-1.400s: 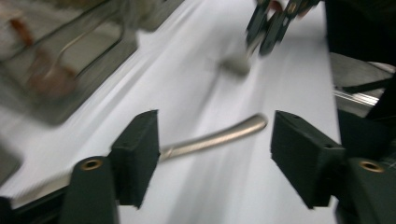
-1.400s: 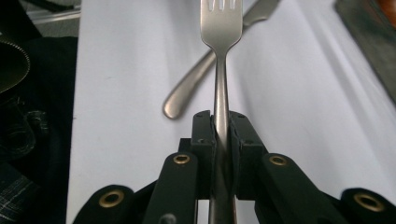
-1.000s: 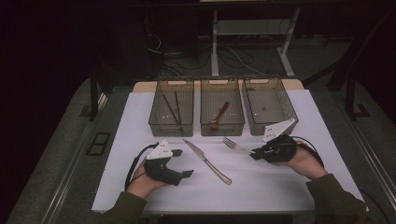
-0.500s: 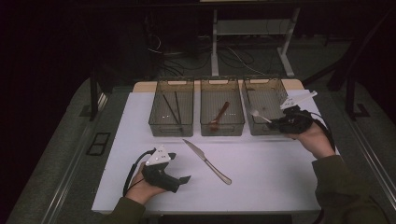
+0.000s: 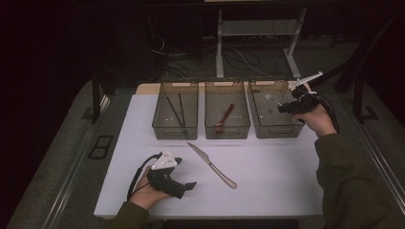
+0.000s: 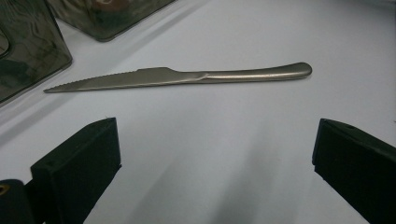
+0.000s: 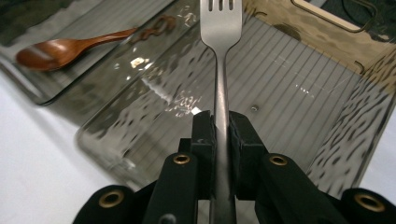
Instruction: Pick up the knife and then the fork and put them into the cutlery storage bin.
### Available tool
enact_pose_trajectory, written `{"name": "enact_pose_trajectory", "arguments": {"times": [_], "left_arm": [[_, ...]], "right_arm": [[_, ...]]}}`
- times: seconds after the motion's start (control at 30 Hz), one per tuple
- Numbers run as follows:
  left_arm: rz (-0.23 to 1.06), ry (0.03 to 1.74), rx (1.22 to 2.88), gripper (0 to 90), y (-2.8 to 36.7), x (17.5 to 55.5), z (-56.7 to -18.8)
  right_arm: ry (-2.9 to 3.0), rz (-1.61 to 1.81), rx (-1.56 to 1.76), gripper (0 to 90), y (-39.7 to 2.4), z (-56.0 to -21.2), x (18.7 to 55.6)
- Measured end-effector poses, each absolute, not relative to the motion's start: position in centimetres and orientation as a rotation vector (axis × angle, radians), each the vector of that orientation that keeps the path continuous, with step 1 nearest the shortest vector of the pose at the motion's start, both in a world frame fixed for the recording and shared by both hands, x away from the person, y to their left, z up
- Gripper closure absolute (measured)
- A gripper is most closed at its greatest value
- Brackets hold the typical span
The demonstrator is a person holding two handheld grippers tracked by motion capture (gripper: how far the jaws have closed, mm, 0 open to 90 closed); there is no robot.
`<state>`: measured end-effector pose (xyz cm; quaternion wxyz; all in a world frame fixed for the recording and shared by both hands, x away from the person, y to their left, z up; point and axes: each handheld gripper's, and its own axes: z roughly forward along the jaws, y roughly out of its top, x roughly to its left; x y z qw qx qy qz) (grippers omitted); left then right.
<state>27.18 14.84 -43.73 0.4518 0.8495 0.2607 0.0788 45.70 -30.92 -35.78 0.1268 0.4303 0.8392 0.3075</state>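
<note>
1. Since a second ago, the right hand-held gripper [image 5: 285, 106] has carried the fork [image 7: 221, 70] from the worktop [image 5: 267, 186] to above the right bin [image 5: 267, 131], while the left hand-held gripper [image 5: 188, 185] has just been opening, with nothing between its jaws.
2. Left bin [image 5: 175, 129]: chopsticks [image 5: 176, 110] lie inside, one kind per bin.
3. Left jaws stand wide apart, facing the knife [image 6: 187, 77] on the worktop, likely the next pick.
4. Middle bin [image 5: 227, 130]: wooden spoon [image 5: 224, 117].
5. Right jaws stay clamped on the fork's handle, tines over the bin for dropping.

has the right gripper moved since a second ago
Yes. The right gripper, shut on the fork, has gone from the white table up and right to above the right-hand bin; the knife has stayed put.
</note>
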Motion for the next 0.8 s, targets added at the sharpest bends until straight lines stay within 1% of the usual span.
{"name": "enact_pose_trajectory", "arguments": {"times": [0.23, 0.37, 0.4, 0.53, 0.8], "left_arm": [[0.191, 0.634, 2.101, 0.2, 14.8, 27.2, -43.7], [0.194, 0.631, 2.100, 0.2, 14.9, 27.2, -43.6], [0.194, 0.631, 2.100, 0.2, 14.9, 27.2, -43.6], [0.193, 0.632, 2.099, 0.2, 14.8, 27.1, -43.6], [0.204, 0.630, 2.102, 0.5, 14.8, 27.2, -43.4]], "right_arm": [[2.423, 0.855, 1.323, 80.0, -31.0, -37.1, 47.7], [2.401, 0.878, 1.352, 62.3, -31.3, -37.5, 47.9], [2.390, 0.879, 1.353, 59.5, -31.3, -37.5, 47.8], [2.369, 0.932, 1.355, 50.5, -31.5, -37.3, 47.3], [2.335, 1.101, 1.308, 39.1, -31.9, -36.7, 44.6]]}}
